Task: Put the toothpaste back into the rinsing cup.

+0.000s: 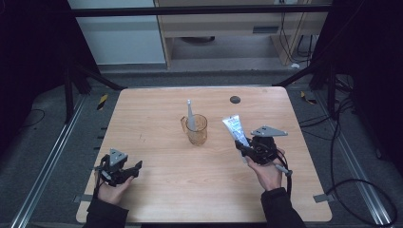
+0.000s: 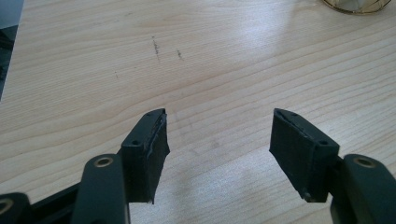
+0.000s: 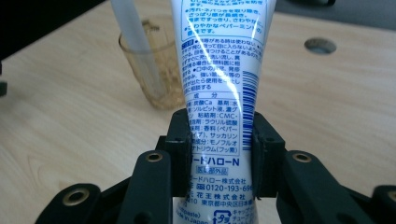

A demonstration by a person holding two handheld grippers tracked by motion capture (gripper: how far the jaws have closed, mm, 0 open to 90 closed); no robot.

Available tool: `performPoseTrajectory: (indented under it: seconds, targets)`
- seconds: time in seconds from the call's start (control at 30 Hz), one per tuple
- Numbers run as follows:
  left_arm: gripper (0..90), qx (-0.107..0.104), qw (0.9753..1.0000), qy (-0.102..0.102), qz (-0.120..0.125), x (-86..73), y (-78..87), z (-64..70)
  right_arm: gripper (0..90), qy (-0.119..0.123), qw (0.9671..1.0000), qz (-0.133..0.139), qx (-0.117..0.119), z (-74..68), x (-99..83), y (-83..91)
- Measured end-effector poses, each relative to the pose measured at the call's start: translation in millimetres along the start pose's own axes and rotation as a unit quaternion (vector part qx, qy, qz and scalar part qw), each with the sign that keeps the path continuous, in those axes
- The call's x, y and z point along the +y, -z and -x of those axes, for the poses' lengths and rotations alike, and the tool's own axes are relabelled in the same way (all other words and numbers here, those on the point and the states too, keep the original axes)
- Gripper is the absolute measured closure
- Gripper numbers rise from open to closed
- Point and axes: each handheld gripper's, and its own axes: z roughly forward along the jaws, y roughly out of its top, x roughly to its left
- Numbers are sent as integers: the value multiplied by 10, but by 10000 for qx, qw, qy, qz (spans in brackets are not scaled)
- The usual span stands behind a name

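Right gripper clamps a white plastic toothpaste tube upright, right of the amber glass cup.
Left gripper gapes wide over bare, smooth wooden desk near its front-left edge.

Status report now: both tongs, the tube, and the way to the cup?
Left tongs open, empty. Right tongs shut on tube. Cup holds a toothbrush; path clear.

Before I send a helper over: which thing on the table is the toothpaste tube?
On the wooden table, right of the amber cup, the right gripper is shut on a white tube with blue print. Unlike the cup, it is held up, tilted.
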Motion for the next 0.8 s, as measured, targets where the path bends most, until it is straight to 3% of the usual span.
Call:
performPoseTrajectory:
  seconds: [0.33, 0.8]
  targets:
    - [361, 14, 10000, 14, 21, -1, 6, -6, 661, -102, 9980, 613, -106, -32, 181, -67]
    - [363, 24, 10000, 39, 22, -4, 1, -21, 662, -394, 9892, 1376, -320, -17, 361, -296]
